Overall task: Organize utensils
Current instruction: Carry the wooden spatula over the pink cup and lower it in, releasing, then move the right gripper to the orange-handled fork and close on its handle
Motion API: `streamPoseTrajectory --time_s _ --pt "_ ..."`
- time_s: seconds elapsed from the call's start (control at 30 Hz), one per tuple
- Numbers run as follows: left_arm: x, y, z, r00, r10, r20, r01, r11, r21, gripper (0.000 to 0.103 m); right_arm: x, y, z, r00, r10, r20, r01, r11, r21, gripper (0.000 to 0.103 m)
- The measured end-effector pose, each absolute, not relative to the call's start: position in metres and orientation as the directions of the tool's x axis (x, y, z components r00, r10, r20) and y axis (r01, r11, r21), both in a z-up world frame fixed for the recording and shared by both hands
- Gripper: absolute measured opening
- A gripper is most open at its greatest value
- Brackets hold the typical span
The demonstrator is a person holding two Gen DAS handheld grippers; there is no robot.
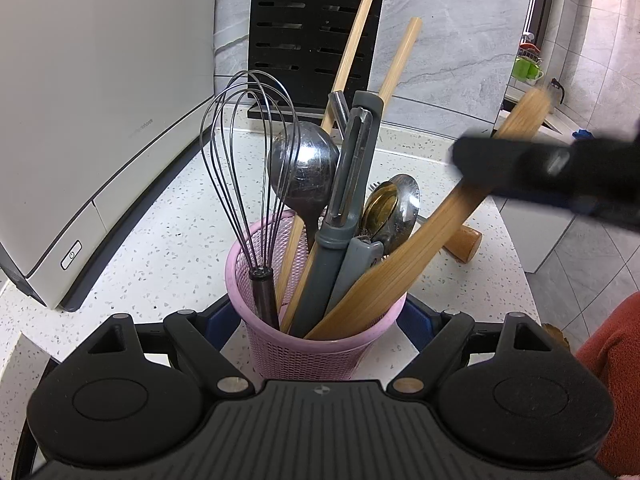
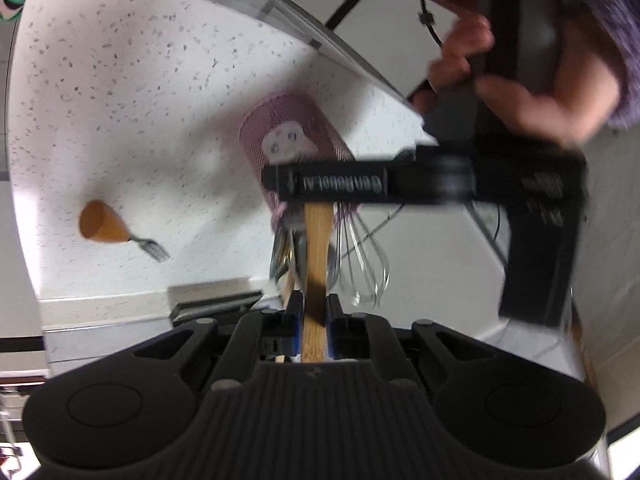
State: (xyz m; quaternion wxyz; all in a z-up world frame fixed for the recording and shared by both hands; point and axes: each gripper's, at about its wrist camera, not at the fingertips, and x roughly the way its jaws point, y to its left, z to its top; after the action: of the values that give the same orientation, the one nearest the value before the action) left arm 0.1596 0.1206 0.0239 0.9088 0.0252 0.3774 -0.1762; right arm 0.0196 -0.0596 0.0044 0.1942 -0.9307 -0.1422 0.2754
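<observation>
A pink mesh basket (image 1: 312, 344) stands on the speckled white table (image 1: 160, 240), low in the middle of the left wrist frame, with the left gripper (image 1: 320, 312) spread wide around it, one blue-padded finger at each side; whether the pads touch the mesh cannot be told. The basket is crowded: a wire whisk (image 1: 252, 168) with a dark handle at its left, a steel ladle (image 1: 304, 168) behind, two pale chopsticks (image 1: 348, 64) leaning toward the upper middle, a grey peeler (image 1: 340, 200), and two spoons (image 1: 394, 208), one golden, one steel. A flat wooden spatula (image 1: 400, 272), light brown with fine grain, slants from the basket up to the right of the frame, where the blurred right gripper (image 1: 520, 164) crosses it. In the right wrist frame the right gripper (image 2: 316, 320) is clenched on the spatula (image 2: 316, 240), its fingers pressed on the two flat faces. A fork with a wooden handle (image 2: 108, 226) lies on the table at middle left, apart from the basket (image 2: 296, 144).
</observation>
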Motion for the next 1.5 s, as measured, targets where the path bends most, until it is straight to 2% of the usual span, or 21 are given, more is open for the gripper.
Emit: streamPoseTrajectory --time_s 0.23,0.3,0.33,0.37,0.47,0.6,0.77,0.93,1.1,1.3,1.5 --pt "0.16 0.12 0.024 0.653 -0.301 -0.695 0.339 0.937 -0.086 0.096 0.028 -0.046 -0.018 0.79 0.376 -0.484 0.124 -0.871 -0.475 0.008" --pt "0.16 0.12 0.024 0.653 -0.3 -0.695 0.338 0.937 -0.087 0.096 0.027 -0.045 -0.015 0.789 0.369 -0.491 0.094 -0.863 -0.496 0.015" --pt "0.16 0.12 0.024 0.653 -0.3 -0.695 0.338 0.937 -0.087 0.096 0.027 -0.045 -0.013 0.791 0.368 -0.489 0.085 -0.857 -0.509 0.029" --pt "0.16 0.12 0.024 0.653 -0.3 -0.695 0.338 0.937 -0.087 0.096 0.027 -0.045 -0.012 0.79 0.369 -0.489 0.074 -0.849 -0.523 0.035" --pt "0.16 0.12 0.024 0.653 -0.301 -0.695 0.338 0.937 -0.089 0.097 0.027 -0.043 -0.005 0.803 0.354 -0.48 0.034 -0.831 -0.555 0.036" --pt "0.16 0.121 0.024 0.651 -0.304 -0.696 0.337 0.937 -0.094 0.097 0.032 -0.049 0.003 0.828 0.342 -0.445 0.024 -0.814 -0.581 0.044" --pt "0.16 0.121 0.024 0.653 -0.305 -0.693 0.336 0.937 -0.096 0.097 0.037 -0.059 0.021 0.862 0.289 -0.417 -0.066 -0.751 -0.657 0.045" --pt "0.159 0.12 0.024 0.661 -0.295 -0.69 0.326 0.941 -0.09 0.097 0.054 -0.071 0.034 0.889 0.157 -0.43 -0.273 -0.573 -0.773 0.044" --pt "0.157 0.119 0.023 0.665 -0.29 -0.688 0.318 0.944 -0.091 0.097 0.085 -0.082 0.044 0.842 0.055 -0.536 -0.52 -0.18 -0.835 0.035" --pt "0.155 0.118 0.024 0.668 -0.285 -0.688 0.311 0.946 -0.09 0.097 0.135 -0.099 0.038 0.71 0.003 -0.704 -0.672 0.304 -0.676 0.009" --pt "0.154 0.118 0.024 0.668 -0.28 -0.689 0.304 0.948 -0.091 0.097 0.179 -0.116 0.026 0.588 0.03 -0.808 -0.658 0.599 -0.457 0.008"
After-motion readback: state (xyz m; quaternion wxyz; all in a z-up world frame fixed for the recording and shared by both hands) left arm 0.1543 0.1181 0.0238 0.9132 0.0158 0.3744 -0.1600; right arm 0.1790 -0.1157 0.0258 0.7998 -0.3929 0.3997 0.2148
